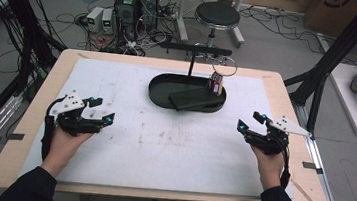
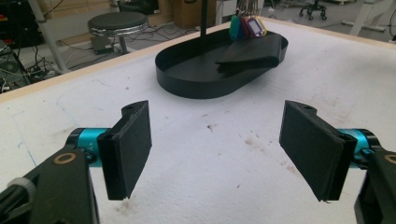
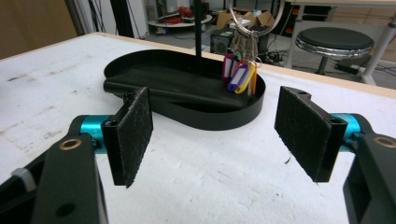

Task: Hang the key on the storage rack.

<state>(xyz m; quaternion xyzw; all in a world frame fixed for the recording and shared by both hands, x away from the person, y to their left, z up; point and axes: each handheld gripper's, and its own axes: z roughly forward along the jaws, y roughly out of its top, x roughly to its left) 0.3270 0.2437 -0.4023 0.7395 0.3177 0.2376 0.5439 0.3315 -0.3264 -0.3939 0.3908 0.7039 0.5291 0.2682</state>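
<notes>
While you hold both grippers low over it, the table (image 1: 287, 99) counts as the largest item, its wooden edge framing a white mat (image 1: 117, 89) marked with faint brown stains near the middle. Next in size comes the black oval tray (image 1: 159, 94), set on the far half of the mat, just right of centre and well apart from both of your hands. Lying in it is a flat black wallet-like case (image 1: 192, 98), one end propped on the tray's near rim. From the tray rises a thin black stand (image 1: 191, 64) with a crossbar on top, and from that bar hangs a key ring (image 1: 225, 65) carrying a bunch of coloured key tags (image 3: 239, 74), purple, blue and yellow, that dangle down to the tray's right end. Your left gripper (image 1: 102, 110) sits at the mat's near left, jaws spread wide, nothing between them. Your right gripper (image 1: 249, 122) sits at the near right, jaws likewise spread wide and empty, pointing toward the tray.
</notes>
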